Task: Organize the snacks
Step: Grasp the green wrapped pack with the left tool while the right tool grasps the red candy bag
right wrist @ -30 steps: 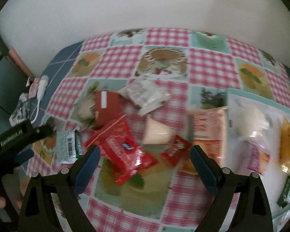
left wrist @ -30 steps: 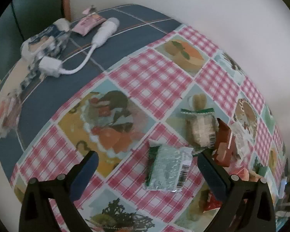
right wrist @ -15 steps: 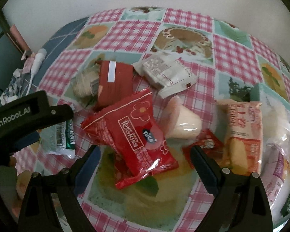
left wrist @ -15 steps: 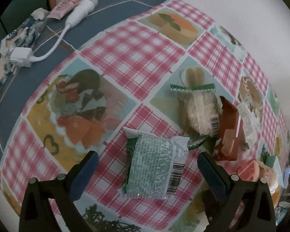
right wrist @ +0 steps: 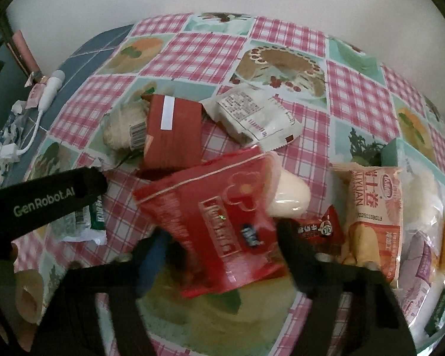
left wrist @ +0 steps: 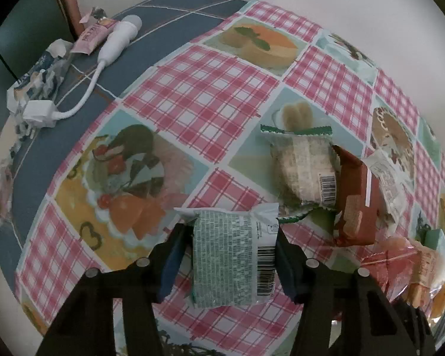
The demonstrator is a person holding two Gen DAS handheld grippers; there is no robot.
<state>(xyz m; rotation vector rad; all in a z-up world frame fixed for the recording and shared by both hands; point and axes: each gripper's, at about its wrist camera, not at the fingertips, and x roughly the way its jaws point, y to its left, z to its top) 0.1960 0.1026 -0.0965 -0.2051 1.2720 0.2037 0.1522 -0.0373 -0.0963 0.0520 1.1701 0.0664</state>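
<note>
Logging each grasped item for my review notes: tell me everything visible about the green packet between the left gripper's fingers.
The green packet is a small, flat, crinkly plastic pouch, pale green with dense fine print, a white strip bearing a barcode along its right side and a crimped white seal at the far end. It lies flat on the checked tablecloth, long axis pointing away from the camera. The left gripper is closing on it, its fingers at both long edges. No other snack touches it.

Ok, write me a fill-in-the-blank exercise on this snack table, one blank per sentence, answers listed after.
1. Between the left gripper's closing jaws lies a ____ packet with a barcode.
2. Between the right gripper's closing jaws is a ____ snack bag.
3. The white cable lies on the ____ part of the tablecloth.
4. The brown packet bears a ____ stripe.

Missing words: green; red; blue; white
</note>
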